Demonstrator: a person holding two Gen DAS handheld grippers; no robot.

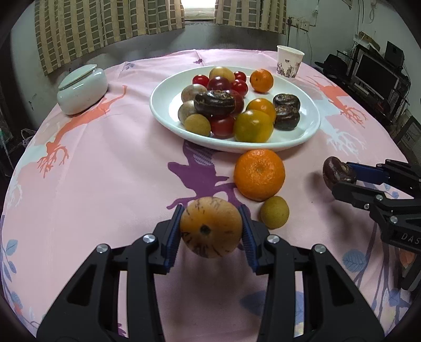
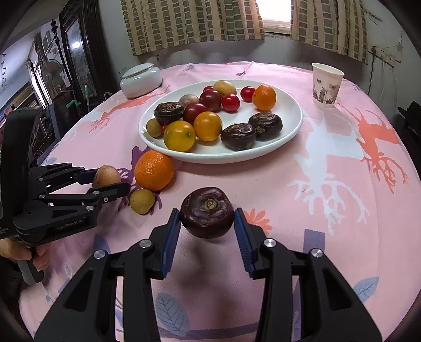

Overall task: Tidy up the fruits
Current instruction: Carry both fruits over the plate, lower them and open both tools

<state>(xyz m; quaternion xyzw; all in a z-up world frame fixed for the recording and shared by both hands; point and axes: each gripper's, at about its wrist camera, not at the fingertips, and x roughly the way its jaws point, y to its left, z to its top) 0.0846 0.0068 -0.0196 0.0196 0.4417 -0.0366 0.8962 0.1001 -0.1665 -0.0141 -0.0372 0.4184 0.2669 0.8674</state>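
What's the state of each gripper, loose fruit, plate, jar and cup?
left gripper: shut on yellow-brown fruit
right gripper: shut on dark water chestnut
orange: on cloth, beside plate
small green fruit: on cloth
plate: loaded with fruit
jar: lidded
paper cup: upright

A pink tablecloth [image 1: 110,168] printed with coral, white and purple deer covers the round table. At its far left edge sits a pale lidded ceramic jar [image 1: 82,89], and at its far right edge stands a floral paper cup [image 1: 289,61]. Beyond the tablecloth hang checked curtains [image 1: 105,23] flanking a bright window [image 1: 198,9].
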